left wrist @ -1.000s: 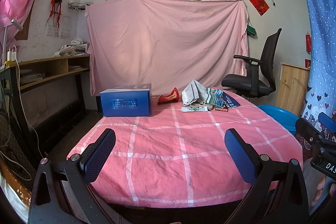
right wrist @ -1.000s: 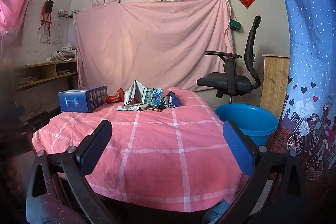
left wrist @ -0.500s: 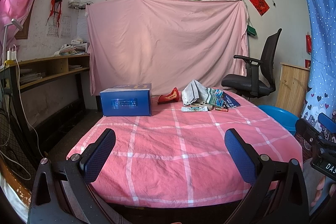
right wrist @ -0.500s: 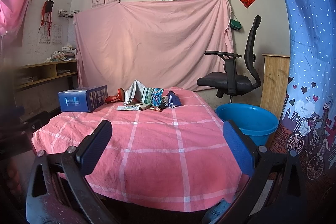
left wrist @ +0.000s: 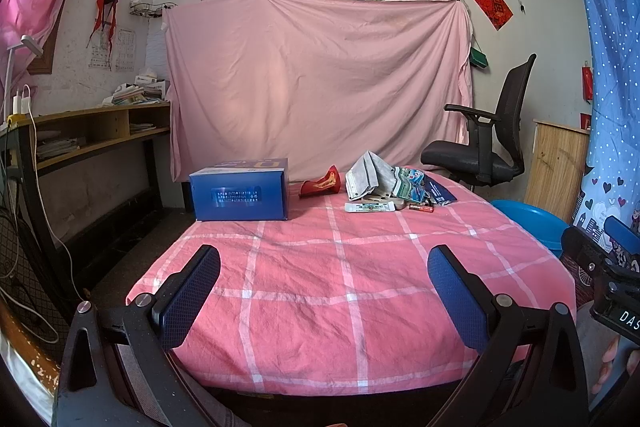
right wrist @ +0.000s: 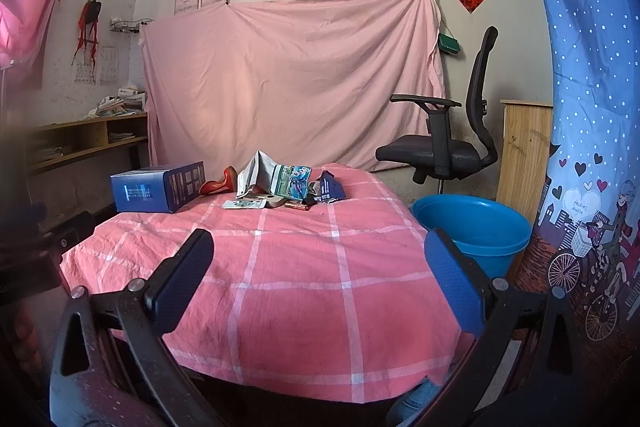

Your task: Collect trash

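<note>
Several scraps form the trash pile (left wrist: pixel 394 183) at the far end of the pink checked table (left wrist: pixel 340 287): grey crumpled paper, glossy wrappers, a flat sachet, right of a blue box (left wrist: pixel 239 193). Left gripper (left wrist: pixel 324 299) and right gripper (right wrist: pixel 318 279) hover near, jaws wide, empty. Only the right view shows the whole blue bucket (right wrist: pixel 476 231).

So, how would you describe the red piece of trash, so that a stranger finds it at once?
Look at the far end of the pink checked table. Between the blue box and the grey folded paper lies the red wrapper, the only red, curled piece with a gold stripe.
</note>
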### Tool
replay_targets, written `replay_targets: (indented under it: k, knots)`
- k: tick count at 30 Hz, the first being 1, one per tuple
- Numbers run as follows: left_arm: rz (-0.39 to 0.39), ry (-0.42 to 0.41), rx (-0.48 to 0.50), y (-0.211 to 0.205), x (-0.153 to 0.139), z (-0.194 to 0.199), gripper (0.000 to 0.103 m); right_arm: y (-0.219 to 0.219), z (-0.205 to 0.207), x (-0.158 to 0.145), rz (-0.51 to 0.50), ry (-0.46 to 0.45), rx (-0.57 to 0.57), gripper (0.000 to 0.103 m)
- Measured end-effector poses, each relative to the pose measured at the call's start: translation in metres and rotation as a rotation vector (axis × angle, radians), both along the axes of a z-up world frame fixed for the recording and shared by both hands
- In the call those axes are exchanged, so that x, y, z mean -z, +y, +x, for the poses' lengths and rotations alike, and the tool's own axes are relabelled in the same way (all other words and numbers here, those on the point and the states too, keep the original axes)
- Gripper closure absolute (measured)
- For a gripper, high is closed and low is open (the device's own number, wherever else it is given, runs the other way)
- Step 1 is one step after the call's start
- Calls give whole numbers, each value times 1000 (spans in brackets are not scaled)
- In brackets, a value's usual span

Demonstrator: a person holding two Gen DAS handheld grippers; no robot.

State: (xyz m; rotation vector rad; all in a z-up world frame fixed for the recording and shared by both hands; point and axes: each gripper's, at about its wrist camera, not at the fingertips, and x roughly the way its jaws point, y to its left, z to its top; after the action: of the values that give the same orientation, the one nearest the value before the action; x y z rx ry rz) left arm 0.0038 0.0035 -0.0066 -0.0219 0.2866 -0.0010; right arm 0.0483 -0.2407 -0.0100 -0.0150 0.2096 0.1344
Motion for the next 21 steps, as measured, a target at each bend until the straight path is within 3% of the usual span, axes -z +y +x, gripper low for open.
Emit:
replay_targets:
  k: [21]
  knots:
    - [-2,1,-2,-1,2,2,1,3,0,0,-3,-5,-2,0]
